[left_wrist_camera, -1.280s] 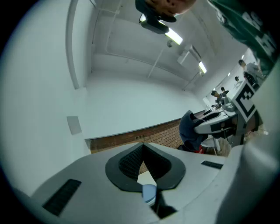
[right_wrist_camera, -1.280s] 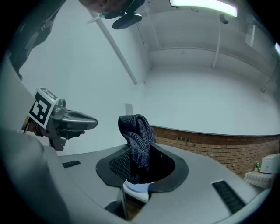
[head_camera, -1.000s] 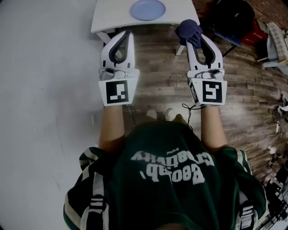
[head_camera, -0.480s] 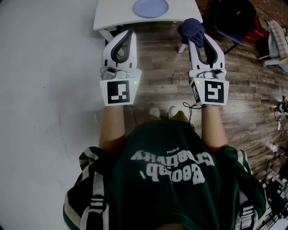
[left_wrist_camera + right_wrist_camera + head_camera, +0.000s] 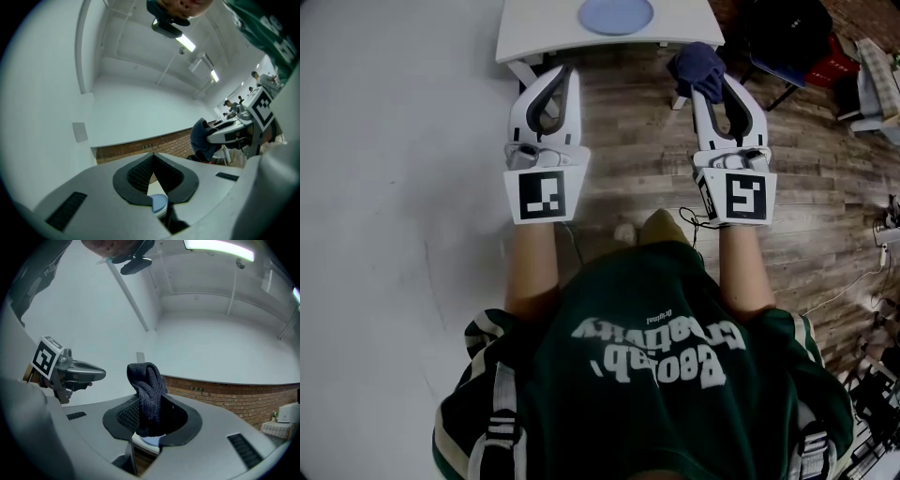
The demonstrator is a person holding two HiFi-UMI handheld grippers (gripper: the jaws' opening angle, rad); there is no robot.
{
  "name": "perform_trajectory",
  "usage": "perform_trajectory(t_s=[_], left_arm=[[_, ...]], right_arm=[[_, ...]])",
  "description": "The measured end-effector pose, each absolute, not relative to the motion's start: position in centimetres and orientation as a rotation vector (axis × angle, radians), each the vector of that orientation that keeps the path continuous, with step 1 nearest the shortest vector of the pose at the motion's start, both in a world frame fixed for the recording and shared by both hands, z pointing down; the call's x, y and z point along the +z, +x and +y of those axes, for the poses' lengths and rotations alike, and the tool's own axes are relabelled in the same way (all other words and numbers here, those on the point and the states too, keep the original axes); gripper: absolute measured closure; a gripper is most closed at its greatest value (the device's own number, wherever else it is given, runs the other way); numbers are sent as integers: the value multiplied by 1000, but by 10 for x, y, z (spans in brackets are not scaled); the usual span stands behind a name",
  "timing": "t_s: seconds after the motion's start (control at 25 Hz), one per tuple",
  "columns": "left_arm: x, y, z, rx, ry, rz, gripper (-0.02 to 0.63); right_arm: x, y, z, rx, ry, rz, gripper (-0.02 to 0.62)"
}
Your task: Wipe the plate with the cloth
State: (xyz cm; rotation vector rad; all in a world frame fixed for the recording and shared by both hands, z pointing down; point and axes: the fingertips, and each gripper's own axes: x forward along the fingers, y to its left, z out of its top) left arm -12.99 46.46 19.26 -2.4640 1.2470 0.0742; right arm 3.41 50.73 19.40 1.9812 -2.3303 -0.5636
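Note:
A pale blue plate lies on the white table at the top of the head view. My right gripper is shut on a dark blue knitted cloth, held in the air just short of the table's right front corner. In the right gripper view the cloth bunches up between the jaws, with the plate showing below. My left gripper is shut on nothing, near the table's front edge. Its own view shows the plate through the gap under the jaws.
A black bag and a red item sit on the wood floor to the right of the table. Cables and clutter line the right edge. White floor lies to the left. A brick wall base runs behind.
Both grippers keep their pose and the cloth stays gripped. The table and plate have slid slightly right in view, and the person's feet have shifted below.

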Motion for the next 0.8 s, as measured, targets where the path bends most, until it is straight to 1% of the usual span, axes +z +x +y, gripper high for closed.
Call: perform_trajectory(t_s=[0.4,0.8], left_arm=[[202,-122,436,70,-2477,1205,603],[209,-112,358,51,-2455,1224,603]], right_arm=[[202,39,483,-558,1978,-2333,506],[200,54,398,-603,1994,-2336,506]])
